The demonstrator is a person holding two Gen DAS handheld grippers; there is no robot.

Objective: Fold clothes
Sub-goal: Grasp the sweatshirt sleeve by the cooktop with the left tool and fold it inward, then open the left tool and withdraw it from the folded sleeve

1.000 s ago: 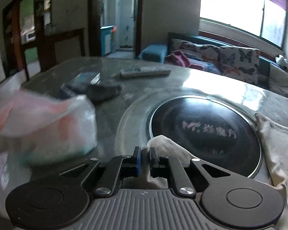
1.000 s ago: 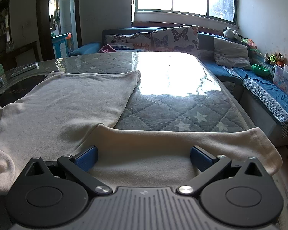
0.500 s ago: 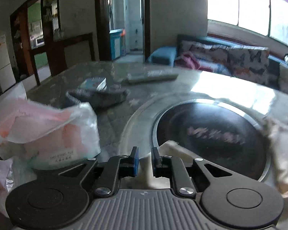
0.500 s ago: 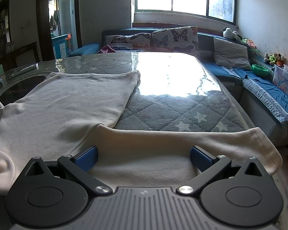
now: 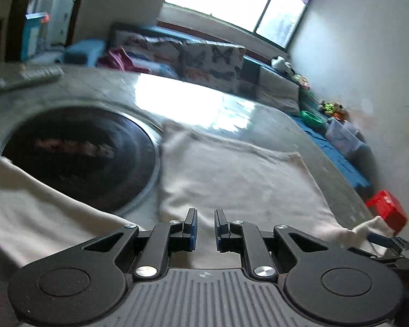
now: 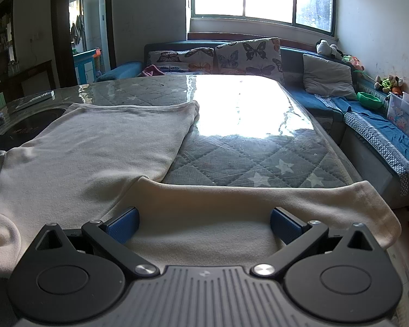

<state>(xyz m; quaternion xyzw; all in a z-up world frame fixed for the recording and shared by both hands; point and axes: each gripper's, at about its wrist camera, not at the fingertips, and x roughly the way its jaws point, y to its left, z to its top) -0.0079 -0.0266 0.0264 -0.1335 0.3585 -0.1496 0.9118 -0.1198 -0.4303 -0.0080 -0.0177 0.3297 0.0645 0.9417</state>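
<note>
- left wrist view: the left gripper (image 5: pixel 205 229) sits low centre, its jaws a narrow slit apart with nothing pinched; they have just been opening.
- the cream long-sleeved cotton top (image 5: pixel 240 179) lies flat on the table beyond them, one sleeve draped over the round black glass hob (image 5: pixel 76 158) at left.
- right wrist view: the right gripper (image 6: pixel 204 224) has its jaws spread wide, blue pads above the cream sleeve at the bottom of the frame, not clamping it.
- the grey star-quilted table cover (image 6: pixel 259 158) shows centre right.
</note>
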